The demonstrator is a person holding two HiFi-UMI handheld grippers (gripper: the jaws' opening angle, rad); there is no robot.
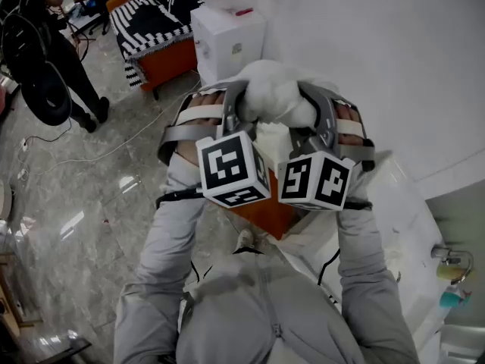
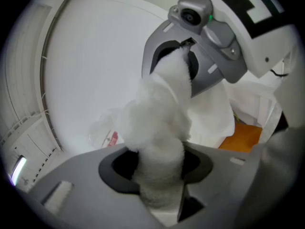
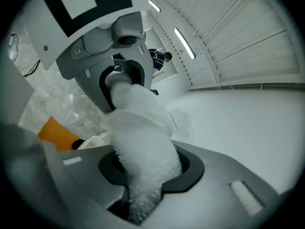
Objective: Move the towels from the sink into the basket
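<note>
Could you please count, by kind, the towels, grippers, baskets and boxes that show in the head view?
white towel: 1
grippers: 2 (left gripper and right gripper, both shut on the white towel)
orange basket: 1
white box: 1
Total: 5

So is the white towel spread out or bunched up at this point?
Bunched up. The white towel is a wadded lump, pinched from both sides by the left gripper and the right gripper, each shut on it.
</note>
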